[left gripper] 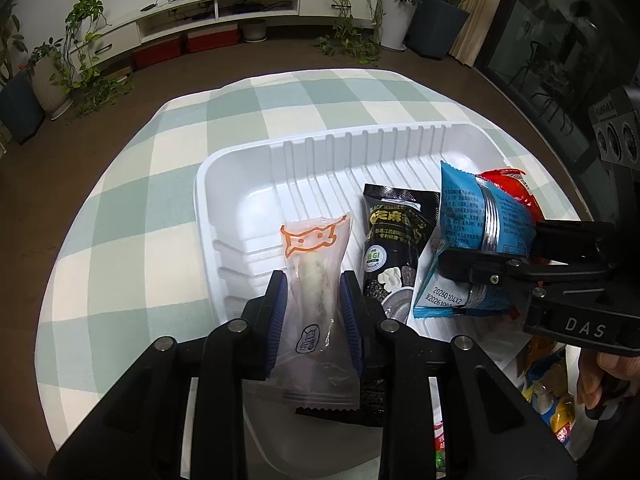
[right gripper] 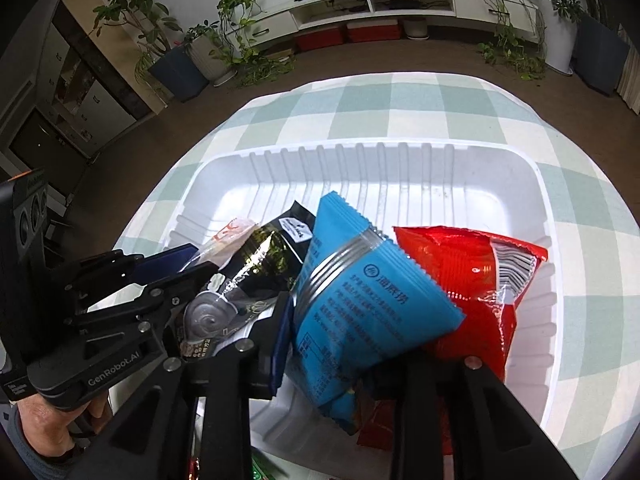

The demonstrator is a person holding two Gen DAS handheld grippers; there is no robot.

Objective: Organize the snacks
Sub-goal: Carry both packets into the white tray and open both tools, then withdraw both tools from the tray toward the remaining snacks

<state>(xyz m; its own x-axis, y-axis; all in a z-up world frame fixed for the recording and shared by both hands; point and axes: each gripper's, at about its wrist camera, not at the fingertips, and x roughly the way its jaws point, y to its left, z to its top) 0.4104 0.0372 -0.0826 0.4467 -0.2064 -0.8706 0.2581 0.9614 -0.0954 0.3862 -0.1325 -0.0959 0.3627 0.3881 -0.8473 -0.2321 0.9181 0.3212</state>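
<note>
My left gripper [left gripper: 312,312] pinches the translucent soft snack sachet [left gripper: 316,292] mid-body; my right gripper [right gripper: 340,340] clamps the crinkly blue foil packet [right gripper: 352,300]. Both look light and slippery, so grip the middle over the white ribbed plastic tray [left gripper: 360,148].

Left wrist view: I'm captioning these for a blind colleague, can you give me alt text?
A hand-held gripper has a clear snack packet between its fingers over a white tray on a checked tablecloth. A black packet lies in the tray, and the other hand-held gripper has a blue packet between its fingers.
</note>
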